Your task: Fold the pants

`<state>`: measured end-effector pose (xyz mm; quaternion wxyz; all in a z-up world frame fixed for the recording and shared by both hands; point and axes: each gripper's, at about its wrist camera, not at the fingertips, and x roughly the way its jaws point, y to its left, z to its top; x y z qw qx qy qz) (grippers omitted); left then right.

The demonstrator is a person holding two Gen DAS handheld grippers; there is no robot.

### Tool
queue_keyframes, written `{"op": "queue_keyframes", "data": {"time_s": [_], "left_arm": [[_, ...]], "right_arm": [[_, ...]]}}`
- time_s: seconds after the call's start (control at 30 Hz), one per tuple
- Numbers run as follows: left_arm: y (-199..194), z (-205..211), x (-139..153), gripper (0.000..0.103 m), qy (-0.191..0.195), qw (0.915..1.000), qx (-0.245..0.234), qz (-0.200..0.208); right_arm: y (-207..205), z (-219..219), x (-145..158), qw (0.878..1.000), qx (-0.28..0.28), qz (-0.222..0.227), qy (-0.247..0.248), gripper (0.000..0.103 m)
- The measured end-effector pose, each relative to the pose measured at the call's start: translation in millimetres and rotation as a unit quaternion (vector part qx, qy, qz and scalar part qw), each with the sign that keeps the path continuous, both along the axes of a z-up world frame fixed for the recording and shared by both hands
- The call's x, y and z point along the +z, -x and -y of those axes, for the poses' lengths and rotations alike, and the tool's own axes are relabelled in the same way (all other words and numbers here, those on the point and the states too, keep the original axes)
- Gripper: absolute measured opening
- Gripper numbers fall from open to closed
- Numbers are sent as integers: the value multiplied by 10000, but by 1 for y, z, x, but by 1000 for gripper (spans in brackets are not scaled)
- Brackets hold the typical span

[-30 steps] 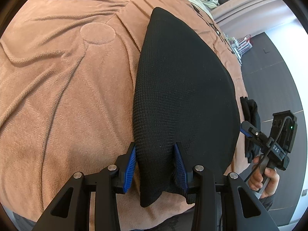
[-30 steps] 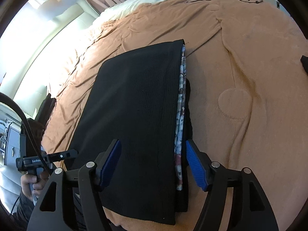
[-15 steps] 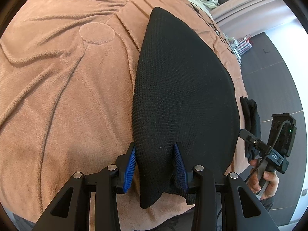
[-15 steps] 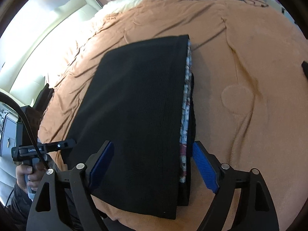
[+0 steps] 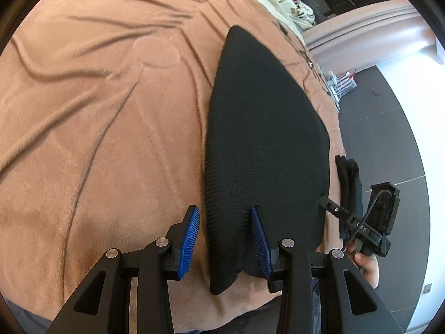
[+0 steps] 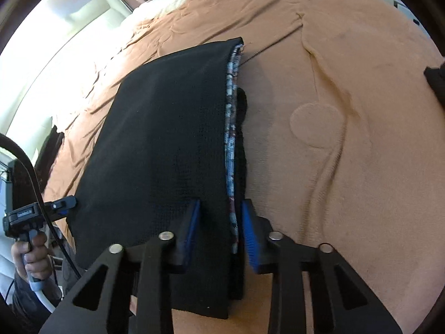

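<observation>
— Black knit, folded into a long strip: the pants (image 6: 167,153) lie on the brown blanket (image 6: 347,167) near the bed's front edge, with a patterned lining (image 6: 230,128) peeking out along their right side in the right wrist view.

— And the right gripper (image 6: 219,228)?

— Its jaws are closing. The right-hand edge of the pants, lining included, sits between the blue pads (image 6: 247,236); the inner pad is sunk into the black cloth, and the outer one is right against the edge, so it looks like a pinch on that edge.

— What about the left gripper (image 5: 225,239)?

— Partly spread. In the left wrist view, the near corner of the pants (image 5: 264,153) lies between the fingers. The right pad (image 5: 260,239) presses into the fabric; the left pad (image 5: 190,239) stands apart from it, with bare blanket (image 5: 97,139) showing in the gap — so no pinch there.

— Anything else?

— Each camera catches the other tool at the edge of the bed, held in a hand (image 6: 30,258) — the second hand (image 5: 367,267) shows low on the right in the left wrist view.
</observation>
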<state>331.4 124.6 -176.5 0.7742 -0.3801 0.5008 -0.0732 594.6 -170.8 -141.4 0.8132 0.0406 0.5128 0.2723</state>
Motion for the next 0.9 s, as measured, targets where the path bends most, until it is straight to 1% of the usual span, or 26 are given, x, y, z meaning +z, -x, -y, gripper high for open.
{"op": "queue_keyframes", "data": {"time_s": [0.13,0.2,0.23,0.27,0.3,0.33,0.37,0.5,0.53,0.57,0.63,0.7,0.77,0.83,0.9], "left_arm": [[1,2,-7,40,209,9998,-35,-58],[1,2,-8,40,260,9996,-64,-41],[1,1,-9,40,277,9996,-62,-37],[1,1,-9,40,299,9995,-56,-37],[0,0,-10,40,324,9995,-54,-39],[0,0,-10,40,337,9994,-51,-42],[-1,0,-11,40,349,9994,-49,-43],[-2,3,-9,40,306,9995,-87,-30],[-2,3,-8,40,298,9995,-95,-21],[-2,4,-7,40,303,9995,-97,-5],[-1,3,-5,40,349,9994,-69,52],[1,1,-8,40,441,9990,-12,58],[1,0,-12,40,528,9986,4,26],[-2,4,-15,40,509,9987,-6,8],[-6,9,-15,38,472,9989,-22,12]], "right_arm": [[5,1,7,10000,-21,58,-1,25],[5,7,12,9998,-59,43,-188,29],[6,8,13,9996,-53,21,-293,40],[7,10,15,9992,-32,7,-390,61],[8,9,16,9990,-8,42,-455,70],[8,9,16,9990,5,93,-433,77],[9,6,15,9993,36,122,-344,77],[5,-5,1,9999,90,54,-113,77],[4,-7,-2,10000,69,36,-31,71],[1,-9,-5,10000,50,5,42,54],[-1,-6,-11,9999,25,-112,-108,51],[-1,-5,-11,9999,36,-61,-117,44],[1,-1,-10,9999,1,-42,-161,32],[2,5,-10,9996,-19,-75,-255,26],[3,8,-12,9994,-42,-122,-325,25]]}}
